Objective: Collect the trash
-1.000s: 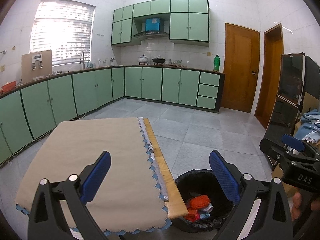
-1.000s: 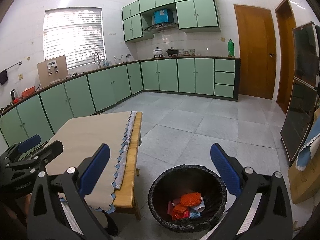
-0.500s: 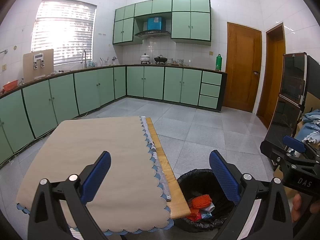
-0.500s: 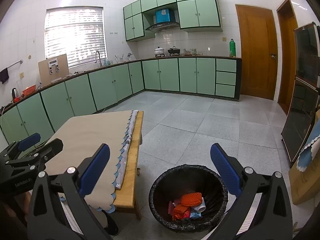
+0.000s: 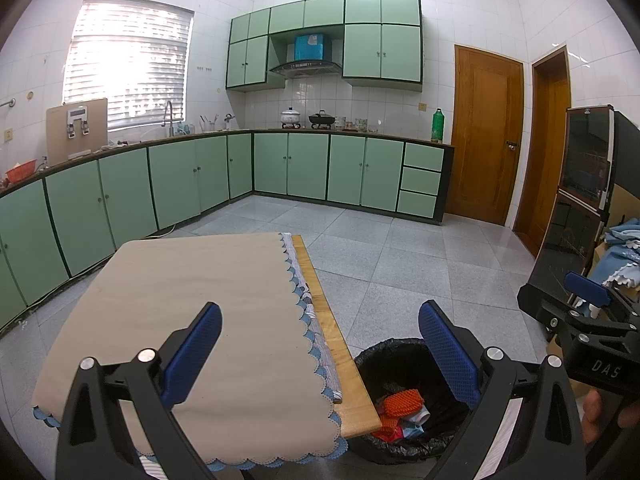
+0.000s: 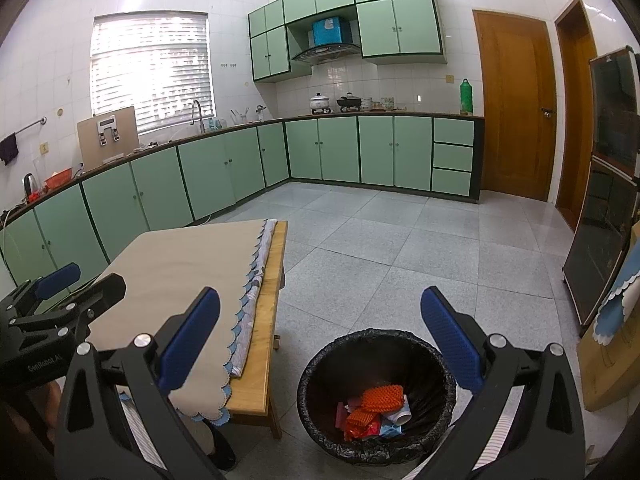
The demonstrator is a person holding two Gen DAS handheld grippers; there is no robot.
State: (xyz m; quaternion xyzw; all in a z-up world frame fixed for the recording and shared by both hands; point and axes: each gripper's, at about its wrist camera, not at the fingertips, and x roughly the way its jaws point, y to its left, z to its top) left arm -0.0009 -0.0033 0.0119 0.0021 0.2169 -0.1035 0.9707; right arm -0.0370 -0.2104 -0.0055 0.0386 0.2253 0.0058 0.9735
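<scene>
Both tools are hanging wide apart and carrying nothing: the left gripper (image 5: pixel 320 356) is hovering over the near end of the table (image 5: pixel 340 364), just left of the bin (image 6: pixel 376 396), while the right gripper (image 6: pixel 320 344) is sitting almost directly above the bin, which suggests the collecting is finished or nearly so. The trash (image 6: pixel 374 410), an orange mesh piece among red, blue and white scraps, is lying at the bottom of the bin, inside its black liner. The beige cloth (image 5: pixel 192 312) with its blue scalloped edge is covering most of the table left of the bin, leaving a bare wooden strip on the side facing it; no litter is showing on the cloth. Beyond the bin, grey floor tiles (image 6: pixel 400 248) are stretching to green cabinets (image 6: pixel 340 148), and two wooden doors (image 6: pixel 516 108) are standing right of them.
</scene>
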